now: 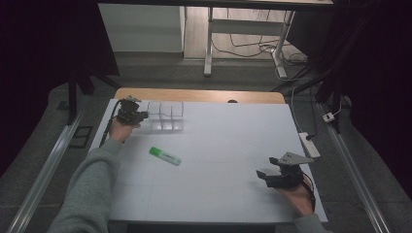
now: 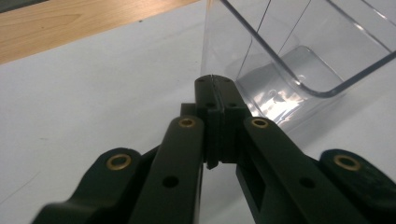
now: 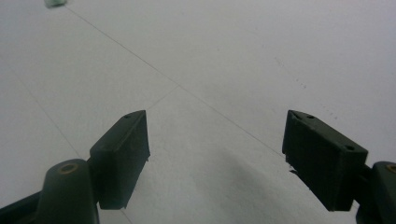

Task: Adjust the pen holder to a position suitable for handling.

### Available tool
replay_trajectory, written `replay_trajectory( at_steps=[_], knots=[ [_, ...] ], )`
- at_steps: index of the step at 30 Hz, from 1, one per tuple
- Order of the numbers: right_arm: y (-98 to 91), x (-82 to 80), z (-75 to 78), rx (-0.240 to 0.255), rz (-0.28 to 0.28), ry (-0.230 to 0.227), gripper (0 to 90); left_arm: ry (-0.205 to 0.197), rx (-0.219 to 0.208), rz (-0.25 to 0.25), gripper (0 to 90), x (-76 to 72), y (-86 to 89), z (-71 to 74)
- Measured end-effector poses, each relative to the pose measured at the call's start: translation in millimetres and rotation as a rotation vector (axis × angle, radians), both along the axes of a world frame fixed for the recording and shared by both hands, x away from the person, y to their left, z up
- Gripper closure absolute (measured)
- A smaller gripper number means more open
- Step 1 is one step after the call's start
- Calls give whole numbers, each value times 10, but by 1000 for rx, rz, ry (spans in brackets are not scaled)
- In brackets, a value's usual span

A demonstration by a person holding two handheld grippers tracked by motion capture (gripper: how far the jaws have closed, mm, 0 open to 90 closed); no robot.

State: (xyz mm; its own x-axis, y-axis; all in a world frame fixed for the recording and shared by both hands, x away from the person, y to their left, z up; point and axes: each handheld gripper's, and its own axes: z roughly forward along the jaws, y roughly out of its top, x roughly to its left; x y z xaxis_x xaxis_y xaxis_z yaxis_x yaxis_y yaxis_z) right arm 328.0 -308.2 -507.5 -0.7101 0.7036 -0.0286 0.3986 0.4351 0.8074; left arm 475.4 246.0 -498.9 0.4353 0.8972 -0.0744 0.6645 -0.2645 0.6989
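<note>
Clear bin [image 1: 166,116] x1 | green marker [image 1: 164,156] x1 | tools x2

Clear plastic organizer box [image 1: 166,116], open top, inner dividers, upright near far left of white table [image 1: 218,145]; near wall pinched between closed jaws of left gripper [image 2: 212,81]. Green highlighter [image 1: 165,156], lying flat on its side, angled, well apart from box, nearer the person, left of table centre, nothing touching it.
</note>
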Motion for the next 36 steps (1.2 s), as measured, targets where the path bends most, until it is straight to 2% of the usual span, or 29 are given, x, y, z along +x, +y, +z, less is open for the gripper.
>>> replay_trajectory(
  at_steps=[4, 7, 10, 27, 30, 36],
  knots=[
    [-3, 0, -1, 1, 4, 3, 228, 5, -7, -18, 891, 13, -61, 1],
    [-5, 2, -2, 10, 4, 0, 228, 3, 6, -35, 891, 20, -114, 10],
    [-2, 2, -2, -3, -1, 1, 228, 2, 4, -36, 891, 26, -133, 8],
    [-9, 8, 2, -4, 3, 6, 229, 11, 4, -78, 891, 83, -360, 16],
    [-9, 8, 1, -1, 4, 4, 229, 12, 19, -92, 891, 89, -423, 22],
    [-9, 7, 2, 5, 2, 1, 231, 17, 23, -115, 890, 101, -537, 26]
  ],
)
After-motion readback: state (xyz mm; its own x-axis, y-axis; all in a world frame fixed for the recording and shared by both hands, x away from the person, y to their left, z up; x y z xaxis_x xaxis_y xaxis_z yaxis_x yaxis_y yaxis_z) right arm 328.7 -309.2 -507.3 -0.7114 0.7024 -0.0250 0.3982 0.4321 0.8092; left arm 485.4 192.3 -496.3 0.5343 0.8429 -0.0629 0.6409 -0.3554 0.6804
